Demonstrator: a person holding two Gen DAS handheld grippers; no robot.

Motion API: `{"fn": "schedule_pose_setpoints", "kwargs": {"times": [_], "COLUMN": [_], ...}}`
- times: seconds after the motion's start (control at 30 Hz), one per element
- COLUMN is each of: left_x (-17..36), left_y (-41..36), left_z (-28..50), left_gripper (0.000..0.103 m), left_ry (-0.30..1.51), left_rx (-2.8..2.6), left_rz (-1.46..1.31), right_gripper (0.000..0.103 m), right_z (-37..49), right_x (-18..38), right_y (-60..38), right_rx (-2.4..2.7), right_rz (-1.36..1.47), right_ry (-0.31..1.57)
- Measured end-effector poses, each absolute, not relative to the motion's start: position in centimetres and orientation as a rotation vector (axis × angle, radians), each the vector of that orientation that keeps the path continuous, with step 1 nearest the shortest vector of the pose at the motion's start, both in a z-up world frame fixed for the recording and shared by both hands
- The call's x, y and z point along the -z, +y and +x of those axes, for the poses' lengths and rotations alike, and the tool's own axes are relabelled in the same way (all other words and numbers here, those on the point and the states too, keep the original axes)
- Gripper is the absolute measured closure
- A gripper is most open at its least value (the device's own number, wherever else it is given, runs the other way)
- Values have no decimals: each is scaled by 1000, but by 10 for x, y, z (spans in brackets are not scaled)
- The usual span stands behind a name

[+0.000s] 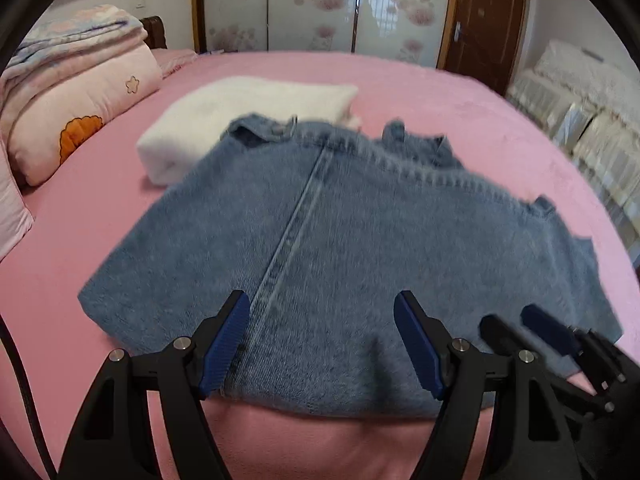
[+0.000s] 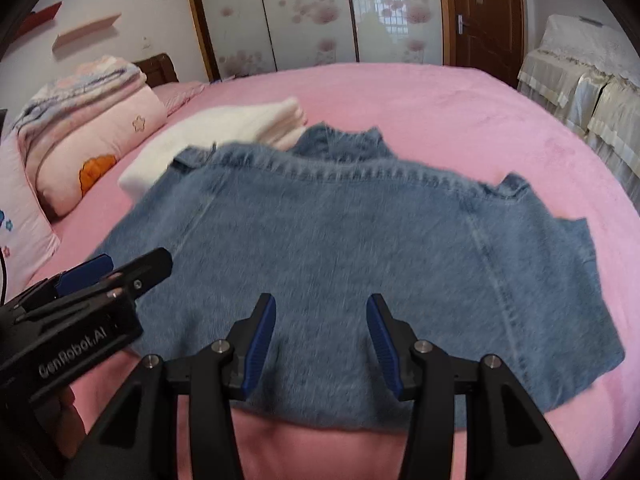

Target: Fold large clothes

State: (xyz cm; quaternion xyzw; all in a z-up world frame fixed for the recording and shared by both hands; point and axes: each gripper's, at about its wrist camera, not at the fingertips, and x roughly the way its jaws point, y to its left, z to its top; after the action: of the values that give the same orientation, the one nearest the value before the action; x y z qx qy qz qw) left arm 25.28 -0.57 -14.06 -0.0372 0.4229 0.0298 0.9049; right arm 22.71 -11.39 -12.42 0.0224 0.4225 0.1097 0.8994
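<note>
Denim jacket lies folded on the pink bed, its long axis crosswise. Both my left gripper and right gripper hover over its near edge, jaws apart, holding nothing.

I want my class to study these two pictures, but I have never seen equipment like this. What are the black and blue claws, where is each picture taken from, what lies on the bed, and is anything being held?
There is no robot here. A person holds a hand-held clamp in each hand, and a wide-angle camera on each clamp looks forward along its two fingers. One picture comes from the left gripper, the other from the right gripper; each view also catches the other clamp at its edge. On the pink bed lies a folded blue denim jacket, back side up, its collar away from the cameras. Beyond it sits a folded white blanket or towel, and folded bedding is stacked at the left. Both grippers stand open above the jacket's near edge. Nothing is held.
</note>
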Motion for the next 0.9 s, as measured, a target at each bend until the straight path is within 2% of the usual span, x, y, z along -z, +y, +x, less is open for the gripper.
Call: {"fn": "schedule_pose_setpoints", "kwargs": {"times": [0.27,0.43,0.53,0.63,0.67,0.7,0.73,0.8,0.9], "left_x": [175,190,197,200,201,202,202,204,204], "left_y": [51,115,149,174,176,175,174,170,166], "left_z": [303,292,281,270,268,267,266,263,261], "left_gripper": [29,28,23,18,18,18,18,18,18], "left_ry": [898,894,920,923,922,918,914,908,906], "left_rx": [-237,-301,-334,-317,-311,-313,-319,-334,-339], "left_rz": [52,-4,-62,-152,-151,-140,-128,-104,-99], "right_gripper": [56,56,55,59,68,69,65,48,45], "right_z": [276,290,276,258,252,248,244,237,232], "right_x": [160,168,172,169,168,168,169,171,175], "right_y": [-139,-204,-253,-298,-311,-321,-330,-348,-367], "right_rx": [-189,-70,40,120,132,148,210,229,227], "right_rz": [-66,31,40,56,52,48,23,77,188], "right_ry": [898,914,909,896,892,891,901,905,909]}}
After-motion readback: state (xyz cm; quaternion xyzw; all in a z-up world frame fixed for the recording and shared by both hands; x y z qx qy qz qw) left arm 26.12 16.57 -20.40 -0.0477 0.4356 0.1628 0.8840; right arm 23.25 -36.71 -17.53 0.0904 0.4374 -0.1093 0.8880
